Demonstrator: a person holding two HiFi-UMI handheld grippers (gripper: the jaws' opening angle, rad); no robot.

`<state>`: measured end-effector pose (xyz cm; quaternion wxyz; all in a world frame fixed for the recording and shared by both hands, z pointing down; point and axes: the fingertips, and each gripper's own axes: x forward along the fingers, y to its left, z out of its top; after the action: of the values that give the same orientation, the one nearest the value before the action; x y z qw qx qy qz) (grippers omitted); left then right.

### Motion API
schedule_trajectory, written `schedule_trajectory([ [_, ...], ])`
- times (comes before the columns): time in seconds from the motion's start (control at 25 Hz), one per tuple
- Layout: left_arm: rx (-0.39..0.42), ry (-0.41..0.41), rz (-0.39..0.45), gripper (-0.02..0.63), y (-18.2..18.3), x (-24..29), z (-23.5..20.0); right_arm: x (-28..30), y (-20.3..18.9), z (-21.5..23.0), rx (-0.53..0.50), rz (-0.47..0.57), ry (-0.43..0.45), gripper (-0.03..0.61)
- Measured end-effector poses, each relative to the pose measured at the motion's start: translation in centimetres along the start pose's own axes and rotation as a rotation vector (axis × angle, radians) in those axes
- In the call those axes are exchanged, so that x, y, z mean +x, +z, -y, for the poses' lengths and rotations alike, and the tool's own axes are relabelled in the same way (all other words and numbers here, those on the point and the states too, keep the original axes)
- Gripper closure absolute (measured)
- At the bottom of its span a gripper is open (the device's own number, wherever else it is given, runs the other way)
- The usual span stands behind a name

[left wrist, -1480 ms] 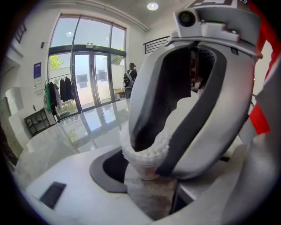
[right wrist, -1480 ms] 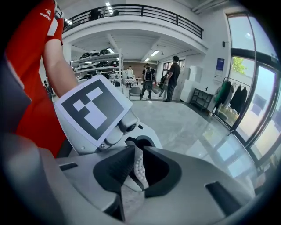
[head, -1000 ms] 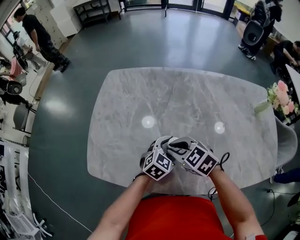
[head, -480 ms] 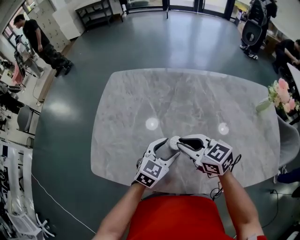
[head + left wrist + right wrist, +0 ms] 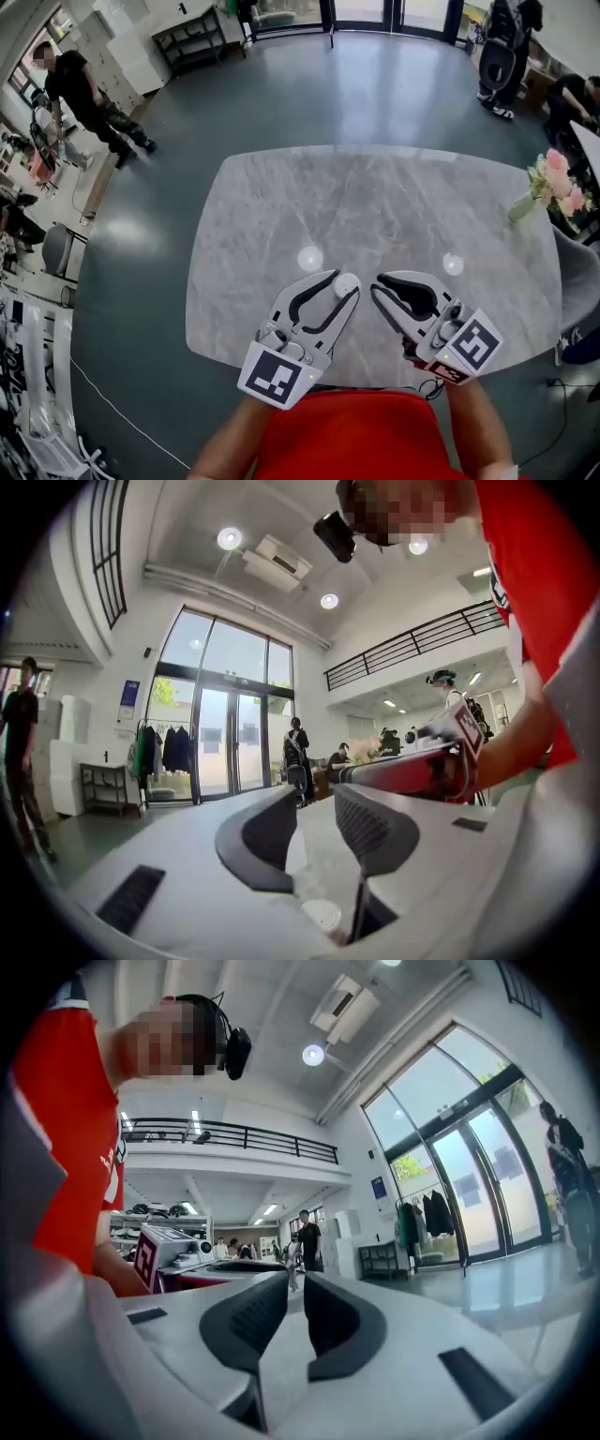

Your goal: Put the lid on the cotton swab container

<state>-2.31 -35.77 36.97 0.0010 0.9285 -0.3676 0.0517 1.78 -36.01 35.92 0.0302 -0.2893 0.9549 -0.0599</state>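
Observation:
A small round white cotton swab container (image 5: 348, 282) stands on the grey marble table (image 5: 281, 187), near its front edge. Whether a lid is on it I cannot tell. My left gripper (image 5: 339, 284) lies low over the table with its tips right at the container. Its jaws are closing, and in the left gripper view (image 5: 314, 832) a gap still shows between the dark pads, which press on nothing. My right gripper (image 5: 377, 283) sits a little to the container's right, apart from it. Its jaws (image 5: 295, 1312) stand narrowly apart with nothing between them.
A bunch of pink flowers (image 5: 560, 191) stands at the table's right edge, with a pale chair (image 5: 574, 281) beside it. Two ceiling-light reflections (image 5: 309, 258) show on the marble. People (image 5: 86, 94) stand far off on the dark floor.
The two grippers, bunched together a second ago, have drawn apart and back toward my body. The white container now shows on the table between their tips.

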Motion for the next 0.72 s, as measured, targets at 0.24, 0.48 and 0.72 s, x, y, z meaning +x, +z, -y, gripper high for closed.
schedule_trajectory([
  [0.24, 0.080, 0.020, 0.034, 0.564, 4.1, -1.4, 0.5, -2.3, 3.6, -0.5, -0.003, 0.100, -0.042, 0.522],
  [0.48, 0.052, 0.027, 0.065, 0.592, 5.1, -2.1, 0.8, -3.4, 4.3, -0.6, -0.025, 0.096, -0.084, 0.561],
  [0.72, 0.048, 0.032, 0.059, 0.592, 5.0, -2.0, 1.7, -3.5, 4.1, -0.9, -0.035, 0.082, -0.065, 0.562],
])
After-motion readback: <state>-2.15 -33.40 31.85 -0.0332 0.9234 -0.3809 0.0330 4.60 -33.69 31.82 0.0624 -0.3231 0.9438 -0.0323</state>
